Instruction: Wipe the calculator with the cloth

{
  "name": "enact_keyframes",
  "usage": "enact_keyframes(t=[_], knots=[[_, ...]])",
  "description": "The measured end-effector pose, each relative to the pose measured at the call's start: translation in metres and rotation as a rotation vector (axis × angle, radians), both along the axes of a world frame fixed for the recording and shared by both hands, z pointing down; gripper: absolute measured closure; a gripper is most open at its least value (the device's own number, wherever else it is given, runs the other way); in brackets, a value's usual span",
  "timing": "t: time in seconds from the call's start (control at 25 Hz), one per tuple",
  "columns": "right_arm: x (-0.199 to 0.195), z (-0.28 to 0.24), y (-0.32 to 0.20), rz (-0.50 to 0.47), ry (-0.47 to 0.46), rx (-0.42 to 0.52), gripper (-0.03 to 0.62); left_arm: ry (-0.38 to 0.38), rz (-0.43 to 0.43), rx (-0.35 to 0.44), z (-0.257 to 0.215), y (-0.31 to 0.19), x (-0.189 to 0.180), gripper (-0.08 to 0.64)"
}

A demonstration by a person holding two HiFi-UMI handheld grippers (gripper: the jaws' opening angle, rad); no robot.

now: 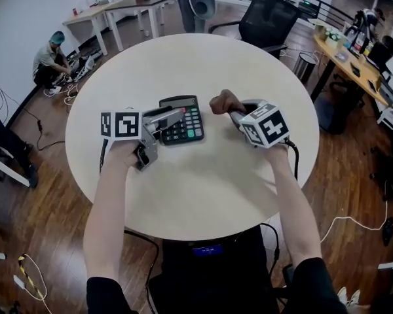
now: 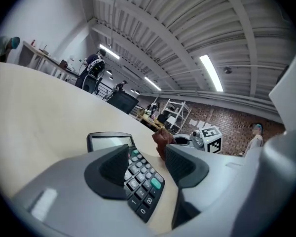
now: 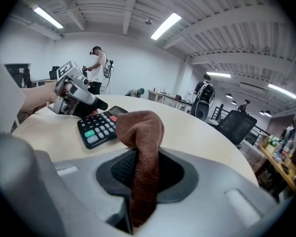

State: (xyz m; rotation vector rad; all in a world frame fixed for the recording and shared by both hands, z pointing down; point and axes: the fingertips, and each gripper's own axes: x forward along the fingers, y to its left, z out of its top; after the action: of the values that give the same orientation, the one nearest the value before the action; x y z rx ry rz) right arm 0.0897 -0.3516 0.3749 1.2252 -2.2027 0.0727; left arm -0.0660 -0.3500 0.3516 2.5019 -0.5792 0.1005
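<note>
A black calculator [image 1: 183, 120] lies near the middle of the round beige table [image 1: 203, 188], display towards the far side. My left gripper [image 1: 172, 118] reaches over its left side. In the left gripper view the jaws [image 2: 147, 163] straddle the near end of the keypad [image 2: 142, 177]; a strip of table shows between the right pad [image 2: 180, 164] and the calculator's edge. My right gripper [image 1: 236, 113] hovers just right of the calculator, shut on a brown cloth [image 1: 224, 101]. The cloth [image 3: 143, 127] bunches up out of the jaws, with the calculator [image 3: 101, 125] beyond it.
A black office chair [image 1: 267, 15] stands at the table's far side, a bin [image 1: 306, 64] beside it. Desks line the back and right walls. A person [image 1: 50, 61] crouches on the floor at far left among cables. Bare tabletop surrounds the calculator.
</note>
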Motion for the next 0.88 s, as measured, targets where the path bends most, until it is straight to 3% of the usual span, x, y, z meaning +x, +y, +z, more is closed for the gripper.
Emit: enact_keyframes(t=[0.2,0.44,0.88], knots=[[-0.013,0.0,0.019,-0.007,-0.036,-0.003,0.508,0.026,0.0,-0.002,0.001,0.002,0.003,0.336],[-0.016,0.013,0.025,-0.028,-0.042,-0.036,0.508,0.092,-0.113,0.036,-0.006,-0.029,-0.009,0.336],[-0.018,0.006,0.038,-0.031,-0.113,-0.017,0.509,0.086,-0.079,0.048,-0.005,-0.032,-0.002,0.357]])
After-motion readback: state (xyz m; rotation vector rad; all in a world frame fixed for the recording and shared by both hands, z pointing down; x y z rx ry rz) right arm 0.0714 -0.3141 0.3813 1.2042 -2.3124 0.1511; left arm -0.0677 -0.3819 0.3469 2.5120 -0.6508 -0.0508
